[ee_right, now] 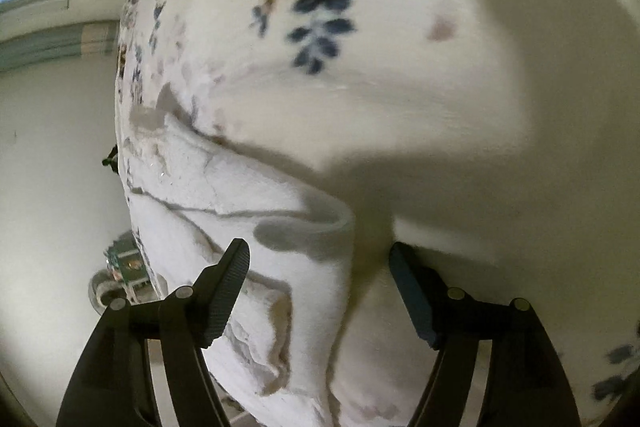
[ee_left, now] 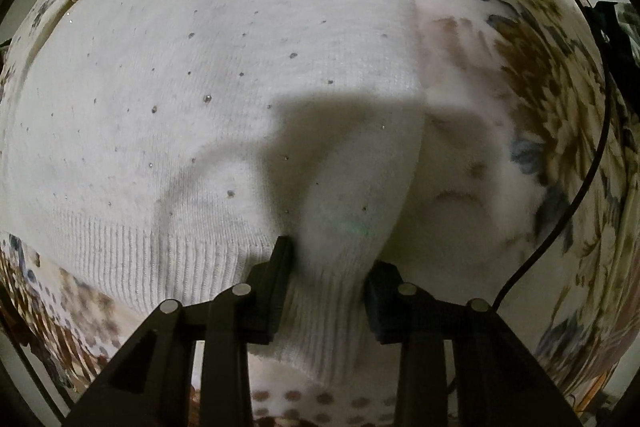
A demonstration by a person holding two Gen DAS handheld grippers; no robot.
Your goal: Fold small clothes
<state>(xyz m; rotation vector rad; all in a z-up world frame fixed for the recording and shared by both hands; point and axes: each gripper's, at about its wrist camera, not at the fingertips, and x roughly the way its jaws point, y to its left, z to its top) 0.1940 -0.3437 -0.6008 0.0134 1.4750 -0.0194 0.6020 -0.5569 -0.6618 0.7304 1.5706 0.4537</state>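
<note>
The white sweater (ee_left: 224,75) lay mostly flat on the flowered bed (ee_left: 532,99), not yet folded; the left gripper (ee_left: 330,291) had its fingers pinching the ribbed hem corner bunched between them. The right gripper (ee_right: 320,291) had its fingers spread over rumpled white cloth (ee_right: 280,267) without gripping, so the folding looked barely begun.

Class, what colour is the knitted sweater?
White sweater, dotted with tiny sparkly studs; the left wrist view shows it best.
</note>
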